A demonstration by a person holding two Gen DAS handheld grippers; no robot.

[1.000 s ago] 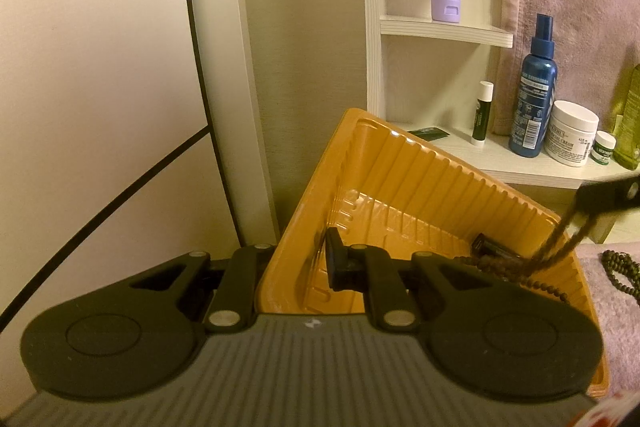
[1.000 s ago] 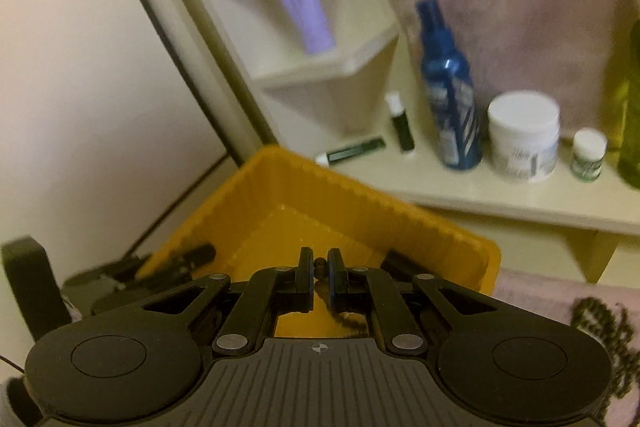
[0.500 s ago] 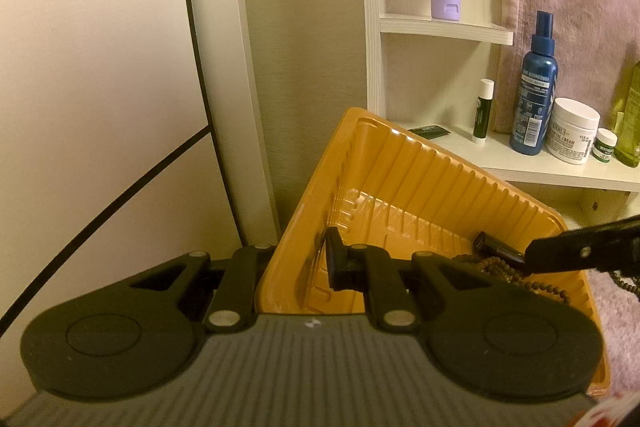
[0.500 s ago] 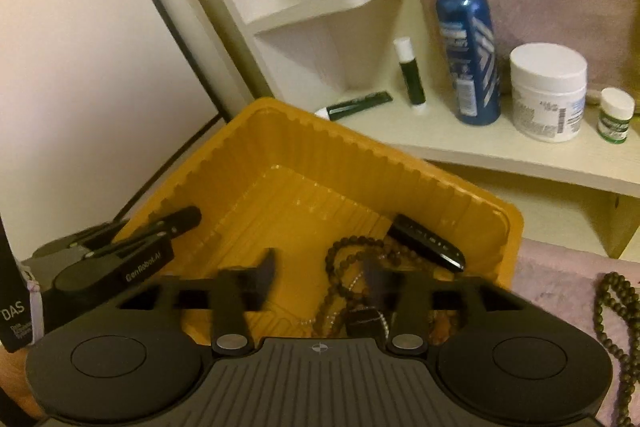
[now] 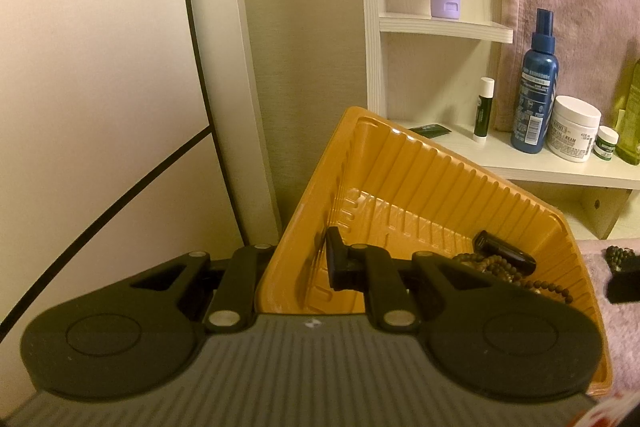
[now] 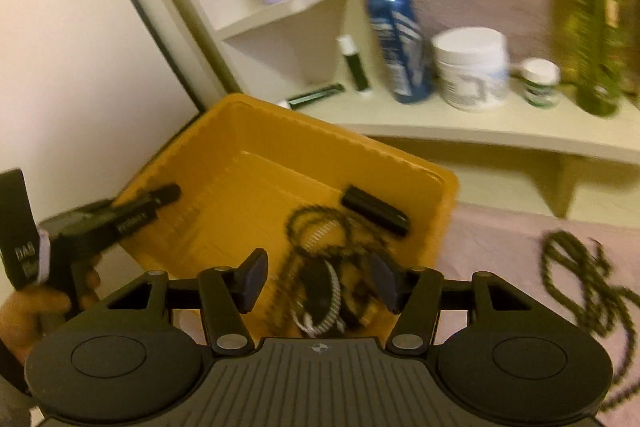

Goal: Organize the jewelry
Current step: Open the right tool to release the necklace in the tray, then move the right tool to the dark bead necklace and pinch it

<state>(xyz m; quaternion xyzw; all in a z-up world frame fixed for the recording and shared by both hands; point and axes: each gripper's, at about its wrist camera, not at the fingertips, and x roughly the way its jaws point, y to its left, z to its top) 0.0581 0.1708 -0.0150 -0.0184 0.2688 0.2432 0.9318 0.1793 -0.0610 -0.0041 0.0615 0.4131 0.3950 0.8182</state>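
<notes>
Sorting beads into the orange tray (image 5: pixel 404 163), one strand down and one to go.

Left hand-held gripper (image 5: pixel 296 259) is pinching the tray's near wall, tipping it up, while the right hand-held gripper (image 6: pixel 318 277) is hanging spread wide and empty over the bead necklace (image 6: pixel 320 231) lying in the tray beside a black tube (image 6: pixel 374 210) (blurry, so details are iffy). Only the right view is showing the second bead strand (image 6: pixel 576 281) on the pink towel (image 6: pixel 492 247) properly; I'm guessing that's next, needing a low pinch.
</notes>
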